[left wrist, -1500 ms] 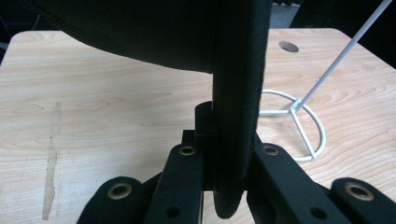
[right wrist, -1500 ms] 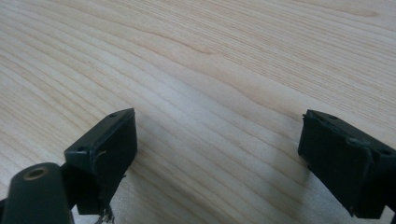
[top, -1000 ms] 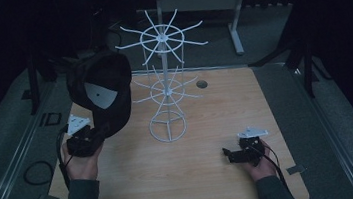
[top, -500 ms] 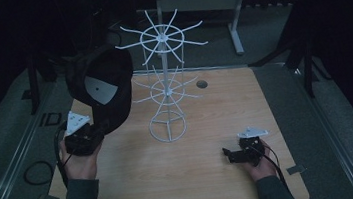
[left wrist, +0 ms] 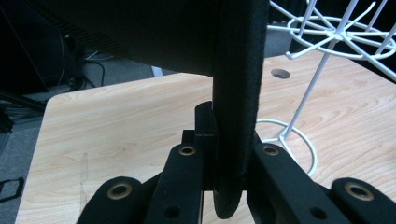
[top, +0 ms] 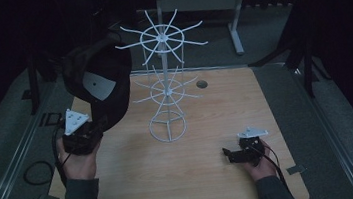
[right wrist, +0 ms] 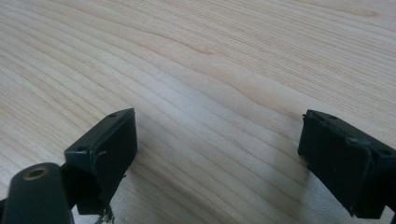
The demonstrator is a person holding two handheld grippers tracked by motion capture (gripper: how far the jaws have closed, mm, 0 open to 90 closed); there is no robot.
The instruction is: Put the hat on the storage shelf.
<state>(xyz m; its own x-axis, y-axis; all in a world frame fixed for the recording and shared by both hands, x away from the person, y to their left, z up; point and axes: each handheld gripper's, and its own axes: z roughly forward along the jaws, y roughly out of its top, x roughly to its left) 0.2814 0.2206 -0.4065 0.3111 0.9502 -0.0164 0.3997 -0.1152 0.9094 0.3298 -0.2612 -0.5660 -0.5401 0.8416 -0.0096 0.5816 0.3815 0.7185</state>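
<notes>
Bench [top: 139,184]: bare wood, open room front and right of centre. White wire rack [top: 164,88] stands mid-bench. Black cap [top: 100,85] raised left of rack, near its arms; pale patch inside, writing unreadable to me. My left gripper [top: 92,131] pinches cap brim. My right gripper [top: 231,154] spread wide, low over bench near front edge.

— What's in front of the right gripper [right wrist: 217,154]?
— Bare bench [right wrist: 224,60], pale wood with the grain running slantwise across the picture.
— And the jaws?
— Both black, spread wide apart, nothing between them but wood. They sit low over the surface; I can't tell if they touch it.
</notes>
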